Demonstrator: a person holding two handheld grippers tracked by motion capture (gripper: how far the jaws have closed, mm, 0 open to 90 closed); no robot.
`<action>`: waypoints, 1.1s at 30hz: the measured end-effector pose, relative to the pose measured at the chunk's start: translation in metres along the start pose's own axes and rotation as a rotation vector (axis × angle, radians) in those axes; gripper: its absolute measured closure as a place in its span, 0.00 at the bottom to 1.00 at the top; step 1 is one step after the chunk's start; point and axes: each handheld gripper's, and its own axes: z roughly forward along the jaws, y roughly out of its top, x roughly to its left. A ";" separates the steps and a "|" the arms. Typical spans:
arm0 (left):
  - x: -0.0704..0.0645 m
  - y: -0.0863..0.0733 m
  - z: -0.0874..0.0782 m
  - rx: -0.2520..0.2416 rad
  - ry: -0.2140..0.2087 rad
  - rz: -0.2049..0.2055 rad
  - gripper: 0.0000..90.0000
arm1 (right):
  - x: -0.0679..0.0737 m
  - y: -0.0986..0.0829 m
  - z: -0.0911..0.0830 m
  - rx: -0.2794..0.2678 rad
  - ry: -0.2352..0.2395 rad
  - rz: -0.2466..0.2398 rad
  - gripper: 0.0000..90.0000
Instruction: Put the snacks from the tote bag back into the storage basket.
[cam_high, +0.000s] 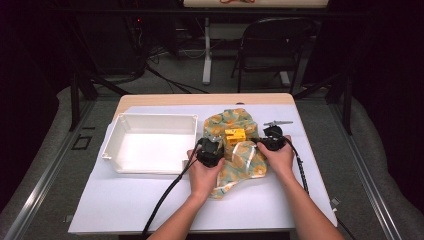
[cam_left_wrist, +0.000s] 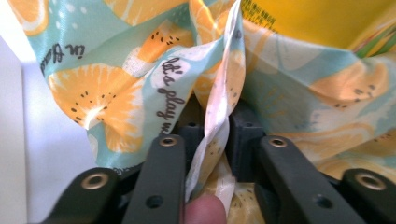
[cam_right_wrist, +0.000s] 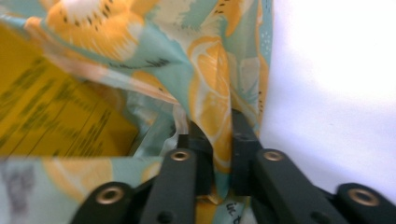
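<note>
A teal cloth printed with orange slices (cam_high: 235, 150) lies crumpled on the white table cover, right of the tray. A yellow box (cam_high: 235, 135) sits in the middle of it, partly wrapped. My left gripper (cam_high: 210, 151) is at the cloth's left side, shut on a fold of the cloth (cam_left_wrist: 219, 112); a fingertip (cam_left_wrist: 205, 210) shows between the jaws' base. On the right side, my right gripper (cam_high: 272, 139) is shut on another fold of the cloth (cam_right_wrist: 219, 121). The yellow box (cam_right_wrist: 51, 116) with printed text lies left of the right jaws, and its yellow face (cam_left_wrist: 322, 21) shows beyond the left jaws.
A white rectangular tray (cam_high: 150, 142), with nothing in it, stands left of the cloth. A small grey clip-like object (cam_high: 278, 122) lies behind the right gripper. A folding chair (cam_high: 272, 50) and table legs stand on the floor beyond the table.
</note>
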 end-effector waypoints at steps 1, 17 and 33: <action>0.000 0.001 -0.002 -0.003 -0.005 -0.004 0.83 | 0.001 -0.002 -0.005 -0.024 0.010 -0.007 0.82; 0.001 0.015 -0.060 -0.147 -0.110 -0.058 0.68 | 0.039 0.002 -0.089 -0.331 0.038 -0.119 0.42; 0.028 0.037 -0.054 -0.151 -0.113 -0.077 0.93 | 0.042 0.016 -0.063 -0.272 0.106 -0.153 1.00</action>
